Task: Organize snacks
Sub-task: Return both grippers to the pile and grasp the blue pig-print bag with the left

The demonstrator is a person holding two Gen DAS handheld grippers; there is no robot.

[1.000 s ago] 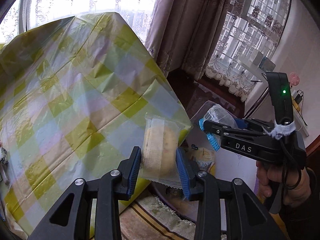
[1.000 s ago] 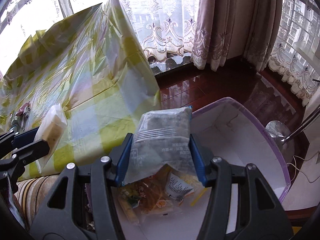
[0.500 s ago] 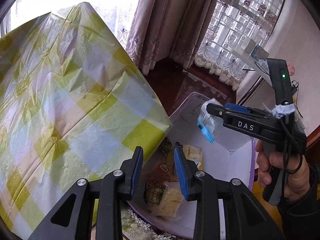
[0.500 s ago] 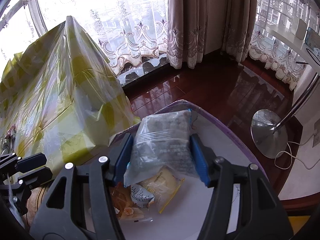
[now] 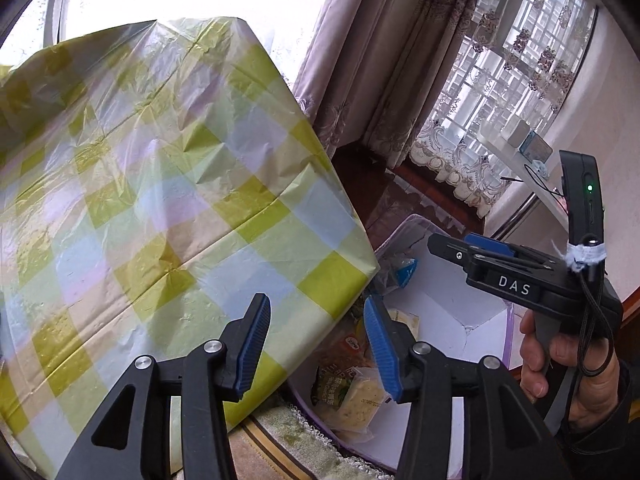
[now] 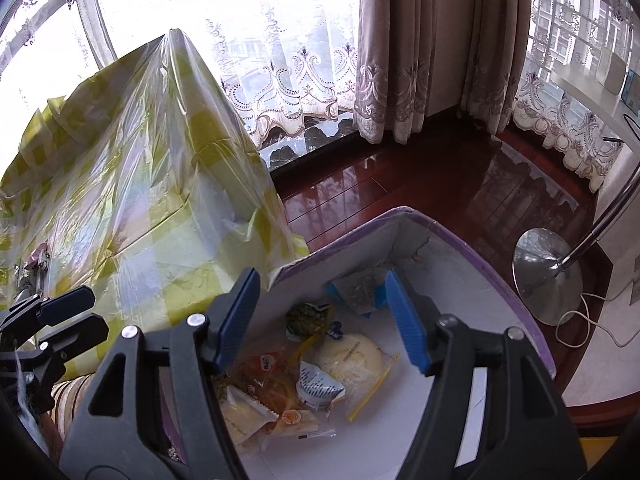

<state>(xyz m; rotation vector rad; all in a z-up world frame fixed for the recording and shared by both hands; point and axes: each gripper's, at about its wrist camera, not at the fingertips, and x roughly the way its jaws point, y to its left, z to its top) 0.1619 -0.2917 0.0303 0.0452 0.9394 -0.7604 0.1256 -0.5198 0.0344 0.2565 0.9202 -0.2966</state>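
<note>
Left hand-held gripper (image 5: 316,344): you have it released, blue pads spread, nothing between them; it hangs over the table's corner and the box rim.
Right hand-held gripper (image 6: 324,316): yours is released too, jaws wide, poised above the box.
Box (image 6: 472,248): purple-rimmed, white inside, on the floor just beside the table (image 5: 160,200) with its green checked cover.
Snacks: a grey packet (image 6: 356,290) lies against the far wall; a pale round bun pack (image 6: 356,356), an orange pack (image 6: 268,384) and others lie piled on the box floor.
</note>
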